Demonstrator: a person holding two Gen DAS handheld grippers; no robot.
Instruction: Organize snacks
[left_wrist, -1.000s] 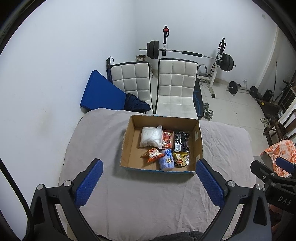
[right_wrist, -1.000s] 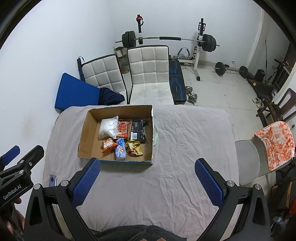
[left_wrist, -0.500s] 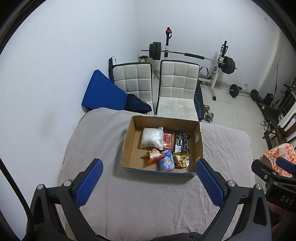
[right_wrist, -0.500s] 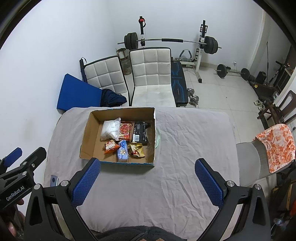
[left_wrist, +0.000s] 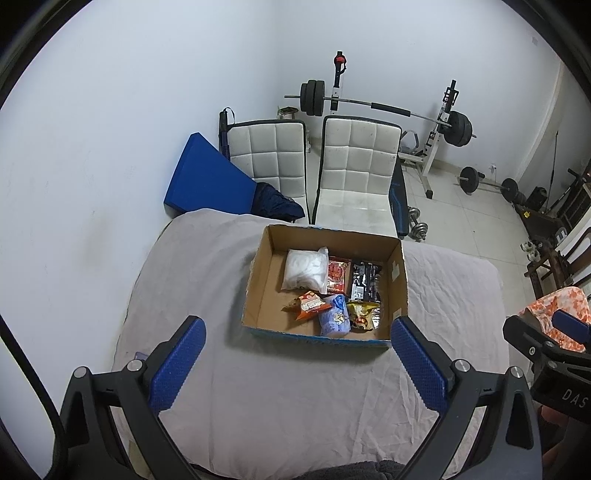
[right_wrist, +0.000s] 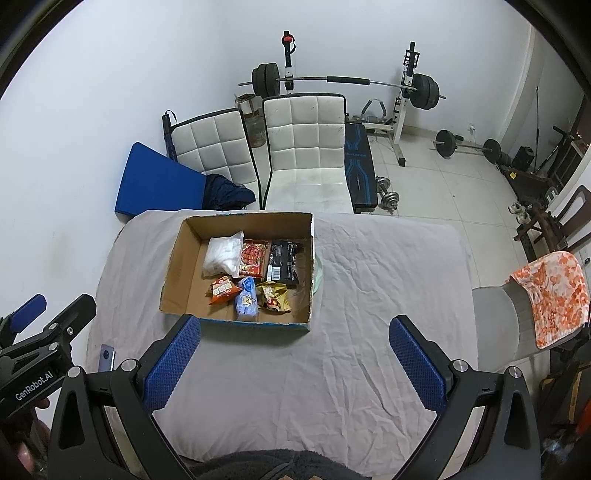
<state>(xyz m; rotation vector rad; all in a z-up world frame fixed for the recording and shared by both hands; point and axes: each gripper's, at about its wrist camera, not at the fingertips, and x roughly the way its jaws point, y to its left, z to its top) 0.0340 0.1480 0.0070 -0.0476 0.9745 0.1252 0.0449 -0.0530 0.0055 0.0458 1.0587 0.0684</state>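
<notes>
One counter (left_wrist: 295, 398), draped in wrinkled grey cloth, fills the foreground of both wrist views. Beyond its far edge stand two white quilted chairs (right_wrist: 306, 147), and one flat blue pad (left_wrist: 207, 184) leans against the wall by the far left corner. One barbell rack (right_wrist: 343, 79) with black plates stands behind the chairs, on the tiled floor.

One open cardboard box (left_wrist: 266, 280), rectangular with plain brown walls and a blue-printed lower edge, sits toward the far edge of the counter, left of centre in the right wrist view. Six snack packets lie inside it in two rows. The far row holds one puffy white bag (left_wrist: 304, 269), one red packet (left_wrist: 339, 274) and one glossy black packet (left_wrist: 365, 282), side by side. The near row holds one orange packet (left_wrist: 308, 304), one pale blue packet (left_wrist: 334, 319) and one crinkled gold packet (left_wrist: 364, 314), the blue one touching both neighbours.

The left gripper (left_wrist: 295, 365) hangs over the counter's near edge, its two blue textured fingers (left_wrist: 177, 363) spread wide and holding nothing. The right gripper (right_wrist: 295, 363) hangs likewise over the near edge, fingers (right_wrist: 415, 363) wide apart and empty. Neither touches the box.

One small dark flat object (right_wrist: 106, 358) lies near the near left corner; what it is cannot be told.
</notes>
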